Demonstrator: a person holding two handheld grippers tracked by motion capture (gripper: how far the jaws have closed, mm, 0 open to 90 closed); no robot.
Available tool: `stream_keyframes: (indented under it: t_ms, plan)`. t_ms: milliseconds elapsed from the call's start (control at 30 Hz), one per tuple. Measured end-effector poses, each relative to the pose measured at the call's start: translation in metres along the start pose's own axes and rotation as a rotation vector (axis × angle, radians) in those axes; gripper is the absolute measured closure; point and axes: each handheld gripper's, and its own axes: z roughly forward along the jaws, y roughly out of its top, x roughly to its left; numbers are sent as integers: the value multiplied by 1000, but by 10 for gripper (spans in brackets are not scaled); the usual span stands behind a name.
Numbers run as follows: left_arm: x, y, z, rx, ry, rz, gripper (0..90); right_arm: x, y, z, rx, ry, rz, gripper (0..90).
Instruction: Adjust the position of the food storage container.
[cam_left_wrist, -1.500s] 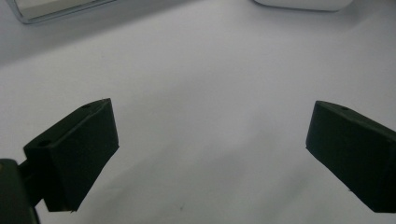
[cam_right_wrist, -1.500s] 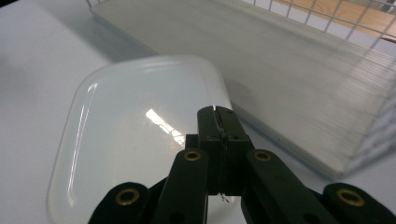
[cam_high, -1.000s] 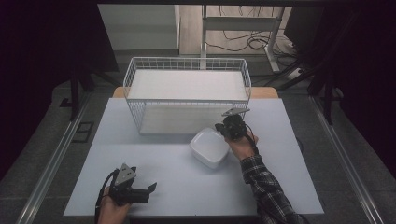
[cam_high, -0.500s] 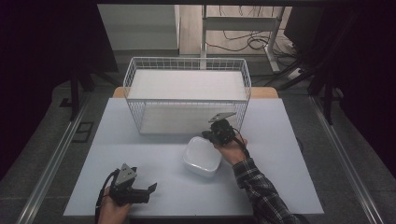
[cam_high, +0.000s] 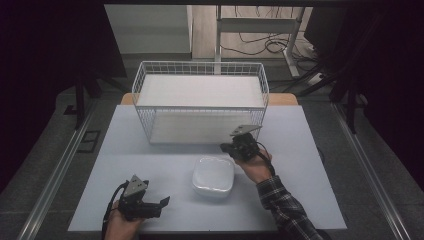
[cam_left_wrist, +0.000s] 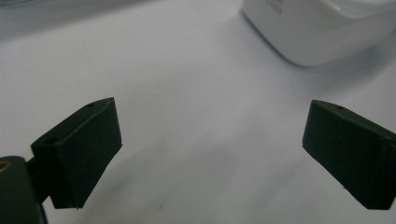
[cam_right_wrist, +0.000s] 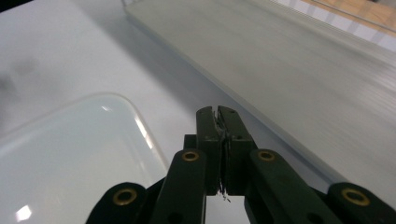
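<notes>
A white square dish (cam_high: 213, 175) with rounded corners sits on the pale table (cam_high: 145, 155), toward its front and middle. My right gripper (cam_high: 226, 147) hovers just behind the dish's far right corner, in front of the wire basket (cam_high: 200, 67). Its jaws are shut with nothing between them, as the right gripper view shows (cam_right_wrist: 222, 112), with the dish (cam_right_wrist: 70, 154) lower left of the tips. My left gripper (cam_high: 163, 204) rests at the table's front left, open and pointing right toward the dish (cam_left_wrist: 317, 28). Nothing lies between its black pads (cam_left_wrist: 88, 140).
The white wire basket with a pale flat floor (cam_right_wrist: 289, 70) stands across the back of the table. Dark curtains, a metal frame and floor cables lie beyond it. Bare table surface stretches left and right of the dish.
The dish has slid left and toward the table's front, and now lies flat apart from the right gripper. The right hand shifted left along the basket's front. The left hand stayed put.
</notes>
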Motion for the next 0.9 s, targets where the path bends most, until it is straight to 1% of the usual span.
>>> stream_keyframes:
  t_ms: [33,67,100,133,167,200,233,267,300,367,400,433,467,500,533,567,600,633,667,700,767,833,867,900]
  plan:
    - [-1,2,0,2,-5,4,57,-4,-4,-4,-1,-2,20,876]
    - [-2,5,1,2,-2,12,82,-9,-9,-8,-5,-4,36,876]
    - [-3,9,2,4,3,27,190,-15,-18,-12,-11,2,69,875]
    - [-3,13,4,0,3,39,190,-15,-18,-12,-11,2,69,875]
    - [-2,22,10,-14,-22,50,370,-17,-24,-15,1,5,85,871]
    - [-2,22,10,-14,-22,50,455,-17,-24,-15,1,5,85,871]
    - [0,32,21,-15,-48,50,532,-15,-30,-18,16,-4,72,870]
    - [0,32,21,-15,-48,50,594,-15,-30,-18,16,-4,72,870]
    - [1,38,29,-1,-51,60,594,-14,-33,-21,18,-6,74,871]
    - [0,48,41,10,-53,84,693,-11,-40,-24,31,-5,84,871]
    - [0,54,48,11,-53,96,729,-9,-44,-25,38,-6,84,875]
    - [0,60,55,7,-54,103,786,-7,-50,-23,50,-7,93,882]
    - [0,65,62,1,-64,101,786,-7,-50,-23,50,-7,93,882]
    - [0,73,74,-3,-79,97,823,-5,-52,-19,58,2,108,884]
    - [0,73,74,-3,-79,97,840,-5,-52,-19,58,2,108,884]
    - [-1,76,79,-1,-88,94,852,-1,-52,-15,68,19,113,885]
    - [-2,76,82,5,-96,87,852,-1,-52,-15,68,19,113,885]
    - [-4,76,84,18,-106,87,869,5,-53,-12,79,14,101,890]
    - [-7,74,85,33,-111,93,869,5,-53,-12,79,14,101,890]
    - [-10,72,83,49,-106,106,872,7,-53,-12,82,18,96,890]
    - [-15,69,77,58,-99,101,879,11,-54,-12,79,24,99,890]
    - [-20,66,69,63,-82,99,885,18,-54,-11,83,26,86,890]
    - [-23,64,65,68,-78,105,885,18,-54,-11,83,26,86,890]
    - [-26,61,59,79,-70,102,886,21,-54,-12,84,35,83,889]
